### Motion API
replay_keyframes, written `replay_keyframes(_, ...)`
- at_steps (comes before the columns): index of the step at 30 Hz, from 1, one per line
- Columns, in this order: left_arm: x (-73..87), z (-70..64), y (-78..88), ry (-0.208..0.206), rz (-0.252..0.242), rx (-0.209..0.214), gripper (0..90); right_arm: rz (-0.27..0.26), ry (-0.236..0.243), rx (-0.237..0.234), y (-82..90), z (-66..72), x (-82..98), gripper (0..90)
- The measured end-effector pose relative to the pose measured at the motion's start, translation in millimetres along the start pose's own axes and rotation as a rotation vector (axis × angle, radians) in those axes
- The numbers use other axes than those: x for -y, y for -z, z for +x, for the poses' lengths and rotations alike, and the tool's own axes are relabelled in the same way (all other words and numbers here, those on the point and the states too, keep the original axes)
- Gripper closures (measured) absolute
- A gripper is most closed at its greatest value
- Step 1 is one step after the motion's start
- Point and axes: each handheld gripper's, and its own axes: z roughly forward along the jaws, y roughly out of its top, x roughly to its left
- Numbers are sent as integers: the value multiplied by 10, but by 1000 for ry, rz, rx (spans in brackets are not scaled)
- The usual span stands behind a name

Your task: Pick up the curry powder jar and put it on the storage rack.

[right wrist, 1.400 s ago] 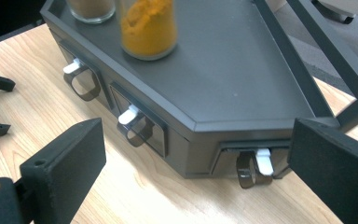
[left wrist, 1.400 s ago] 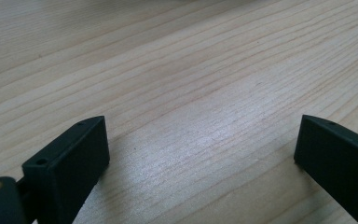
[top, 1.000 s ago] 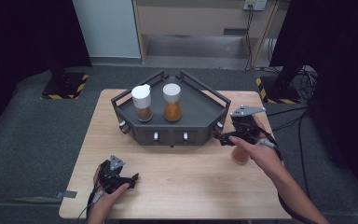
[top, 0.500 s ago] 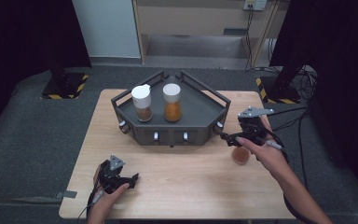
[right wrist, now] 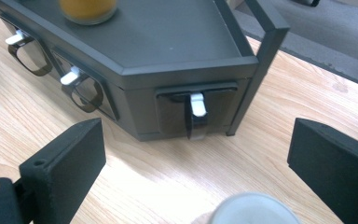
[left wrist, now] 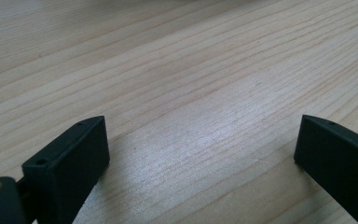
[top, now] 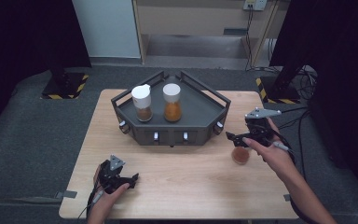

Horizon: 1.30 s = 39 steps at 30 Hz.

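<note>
1. Since the earlier frame, right tool (top: pixel 235 136) has shifted slightly toward the near edge; left tool (top: pixel 129 179) is unchanged.
2. Right tool: jaws spread, nothing pinched, above a round white-lidded jar (right wrist: pixel 255 210) on the bench (top: pixel 191 186), right side.
3. Left tool: jaws spread over bare wood grain.
4. Angular dark tray (top: pixel 205 112) stands just beyond the jar.

Small jar (top: pixel 240 155) standing on the table

Clear glass, orange-brown contents, pale lid (right wrist: pixel 254 210); at about four o'clock from the dark tray (top: pixel 200 122), near its right corner.
</note>
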Motion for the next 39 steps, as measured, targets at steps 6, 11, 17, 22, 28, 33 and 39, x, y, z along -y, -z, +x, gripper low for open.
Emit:
replay_keyframes(6, 0, 0, 0, 0, 0, 0, 17, 6, -10, 18, 49, -64, 63, 42)
replay_keyframes(11, 0, 0, 0, 0, 0, 0, 17, 4, -25, 32, 77, -110, 134, 43)
replay_keyframes(17, 0, 0, 0, 0, 0, 0, 17, 10, -45, 39, 104, -162, 222, 43)
replay_keyframes(22, -1, 0, 0, 0, 0, 0, 17, 14, -61, 41, 118, -190, 307, 43)
replay_keyframes(28, 0, 0, 0, 0, 0, 0, 17, 19, -78, 43, 119, -215, 395, 43)
replay_keyframes(33, 0, 0, 0, 0, 0, 0, 17, 18, -86, 40, 131, -230, 465, 43)
replay_keyframes(39, 0, 0, 0, 0, 0, 0, 17, 32, -93, 41, 117, -242, 536, 43)
